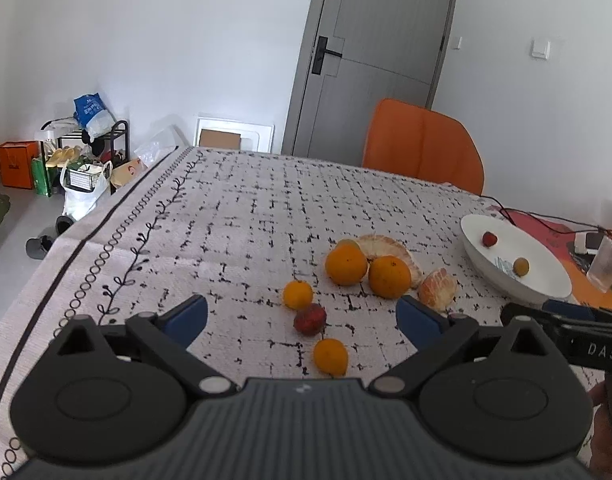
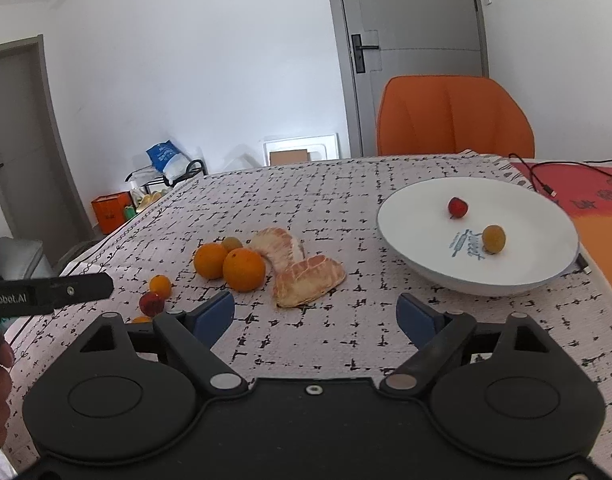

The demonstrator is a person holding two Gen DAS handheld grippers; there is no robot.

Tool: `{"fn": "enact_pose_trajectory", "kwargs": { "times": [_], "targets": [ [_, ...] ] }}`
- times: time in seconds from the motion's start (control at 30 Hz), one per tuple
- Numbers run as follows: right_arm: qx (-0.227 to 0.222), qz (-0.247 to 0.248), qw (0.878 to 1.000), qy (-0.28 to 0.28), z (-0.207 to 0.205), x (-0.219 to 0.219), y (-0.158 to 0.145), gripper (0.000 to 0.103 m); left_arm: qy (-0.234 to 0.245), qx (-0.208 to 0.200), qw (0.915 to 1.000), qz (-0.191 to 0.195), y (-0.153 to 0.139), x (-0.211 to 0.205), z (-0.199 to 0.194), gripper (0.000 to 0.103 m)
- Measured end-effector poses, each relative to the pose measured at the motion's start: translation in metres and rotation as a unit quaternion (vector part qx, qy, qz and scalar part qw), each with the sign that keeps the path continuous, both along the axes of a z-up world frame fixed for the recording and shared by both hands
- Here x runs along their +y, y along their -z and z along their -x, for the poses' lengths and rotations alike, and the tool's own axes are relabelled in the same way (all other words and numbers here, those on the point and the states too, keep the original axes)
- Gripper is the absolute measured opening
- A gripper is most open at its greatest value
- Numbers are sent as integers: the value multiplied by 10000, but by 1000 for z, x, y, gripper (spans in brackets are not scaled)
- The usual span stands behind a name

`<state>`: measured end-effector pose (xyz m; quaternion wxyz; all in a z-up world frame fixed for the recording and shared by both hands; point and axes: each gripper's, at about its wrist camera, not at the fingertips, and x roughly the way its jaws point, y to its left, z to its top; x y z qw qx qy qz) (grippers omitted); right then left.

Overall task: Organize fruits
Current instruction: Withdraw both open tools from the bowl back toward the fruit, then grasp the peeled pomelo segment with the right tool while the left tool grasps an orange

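Observation:
Two oranges (image 1: 368, 272) (image 2: 229, 266) lie mid-table beside peeled pomelo pieces (image 1: 438, 290) (image 2: 308, 278). Nearer lie a small orange (image 1: 297, 295), a red fruit (image 1: 310, 320) and another small orange (image 1: 331, 356). A white bowl (image 1: 482, 264) (image 2: 426, 264) at the right holds a red fruit (image 2: 458, 207) and a small yellow-brown fruit (image 2: 493, 239). My left gripper (image 1: 301, 316) is open and empty, just above the red fruit and small oranges. My right gripper (image 2: 316, 314) is open and empty, in front of the pomelo pieces.
A patterned cloth covers the table (image 1: 225, 220). An orange chair (image 2: 454, 116) stands at the far edge. A cable (image 2: 546, 176), a red mat (image 2: 586, 196) and a glass (image 1: 608, 264) lie at the right. Floor clutter sits off the left edge.

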<state>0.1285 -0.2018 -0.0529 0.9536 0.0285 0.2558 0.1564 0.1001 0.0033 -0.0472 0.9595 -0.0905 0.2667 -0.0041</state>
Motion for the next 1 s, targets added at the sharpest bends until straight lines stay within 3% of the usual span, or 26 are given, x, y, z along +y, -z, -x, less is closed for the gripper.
{"fn": "enact_pose_trajectory", "kwargs": {
  "times": [0.33,0.63,0.73,0.8,0.9,1.0],
  "targets": [
    [131,50,9998,-101,-7,8,9,80,66,168,9996,213,17,2,-5,84],
    [250,22,9996,-154,-15,11,16,77,172,441,9982,364,31,-4,-15,58],
    [287,-6,9995,-159,-18,12,18,77,205,534,9976,380,37,-7,-17,47],
    [283,1,9994,-176,-21,13,18,77,268,545,9979,230,37,-8,-18,20],
    [294,36,9994,-191,-25,16,20,76,237,607,9966,499,37,3,-22,20],
    [324,25,9993,-210,-31,19,20,75,96,583,9974,413,35,9,-23,20]
  ]
}}
